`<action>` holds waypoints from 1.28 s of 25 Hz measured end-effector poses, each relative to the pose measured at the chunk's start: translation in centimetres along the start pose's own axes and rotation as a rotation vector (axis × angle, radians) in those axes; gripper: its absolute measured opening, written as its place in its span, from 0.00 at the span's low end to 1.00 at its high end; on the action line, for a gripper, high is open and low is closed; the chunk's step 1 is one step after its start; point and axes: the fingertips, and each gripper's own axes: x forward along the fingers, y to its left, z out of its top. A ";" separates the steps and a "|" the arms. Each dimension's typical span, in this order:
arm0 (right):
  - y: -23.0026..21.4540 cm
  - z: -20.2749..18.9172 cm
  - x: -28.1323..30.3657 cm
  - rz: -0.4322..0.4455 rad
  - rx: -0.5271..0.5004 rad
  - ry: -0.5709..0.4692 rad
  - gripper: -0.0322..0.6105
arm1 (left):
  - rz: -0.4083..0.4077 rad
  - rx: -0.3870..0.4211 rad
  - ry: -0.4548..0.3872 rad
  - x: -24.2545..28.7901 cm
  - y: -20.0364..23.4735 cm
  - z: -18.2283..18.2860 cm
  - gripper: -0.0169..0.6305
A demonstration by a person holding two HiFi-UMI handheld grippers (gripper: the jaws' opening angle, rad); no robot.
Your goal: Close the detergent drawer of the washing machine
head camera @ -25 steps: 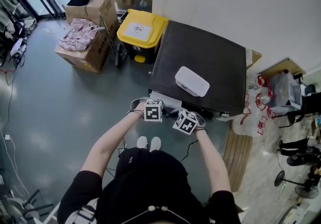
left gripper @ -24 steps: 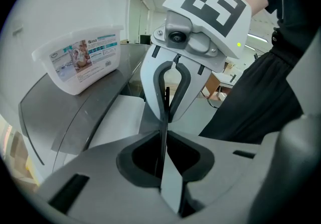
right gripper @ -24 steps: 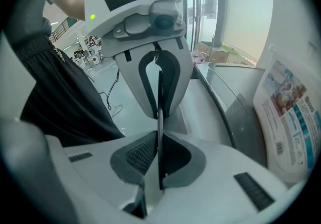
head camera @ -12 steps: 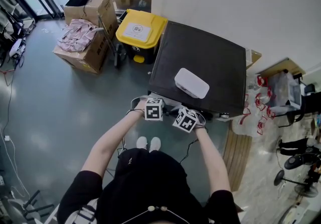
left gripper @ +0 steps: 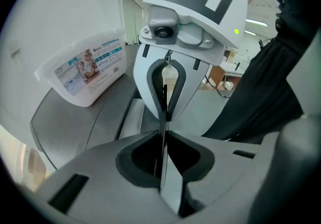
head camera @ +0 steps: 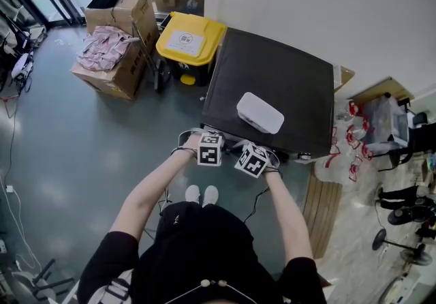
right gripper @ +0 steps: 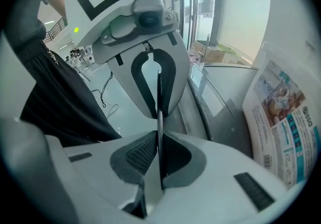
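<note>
Detergent drawer [head camera: 227, 138] at washer [head camera: 272, 71] front edge

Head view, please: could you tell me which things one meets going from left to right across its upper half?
Cardboard box of clothes → yellow-lidded bin → washing machine → white plastic bags.

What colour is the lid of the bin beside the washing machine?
The lid is yellow, with a white label in its middle. The head view shows it best.
</note>
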 end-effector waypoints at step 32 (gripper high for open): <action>-1.6 0.4 -0.4 -0.038 -0.006 0.027 0.11 | 0.127 -0.007 -0.012 -1.5 1.9 0.4 0.10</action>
